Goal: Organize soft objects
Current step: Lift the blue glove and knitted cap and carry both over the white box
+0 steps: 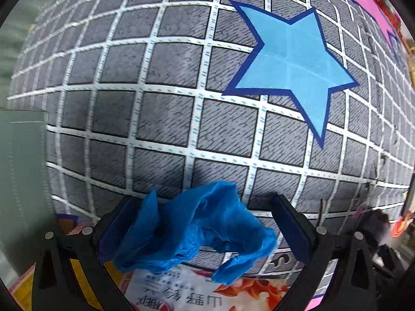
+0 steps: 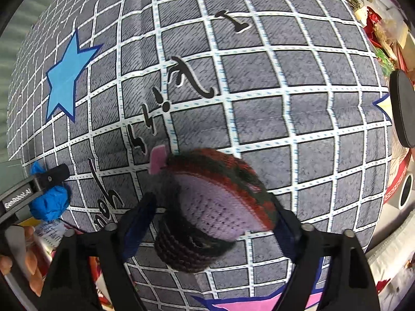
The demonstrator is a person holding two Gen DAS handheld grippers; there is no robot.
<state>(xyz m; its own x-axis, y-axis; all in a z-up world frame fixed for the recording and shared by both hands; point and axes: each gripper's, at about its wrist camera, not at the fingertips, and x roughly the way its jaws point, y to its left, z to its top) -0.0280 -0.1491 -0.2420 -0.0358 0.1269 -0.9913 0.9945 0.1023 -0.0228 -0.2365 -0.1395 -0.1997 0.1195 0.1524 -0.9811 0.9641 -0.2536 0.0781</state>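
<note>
A crumpled blue plastic piece [image 1: 202, 228] lies between the fingers of my left gripper [image 1: 207, 223], just over the grey gridded cloth [image 1: 168, 108]. It touches the left pad and a gap shows at the right pad; the jaws stand wide. In the right wrist view that left gripper [image 2: 49, 178] and the blue piece [image 2: 50, 203] sit at the far left. A knitted cap [image 2: 215, 202], lilac inside with red and dark stripes and a pink tag, sits slightly blurred between the wide-apart fingers of my right gripper [image 2: 212, 223], which is open over the cloth [image 2: 259, 103].
The cloth carries a blue star [image 1: 293, 72], a pink star [image 1: 371, 7] and black lettering [image 2: 166, 108]. A printed snack packet [image 1: 192, 292] lies under the left gripper. A person's hand [image 2: 28, 256] holds that gripper. Clutter [image 2: 389, 33] and a black round object [image 2: 402, 108] line the right edge.
</note>
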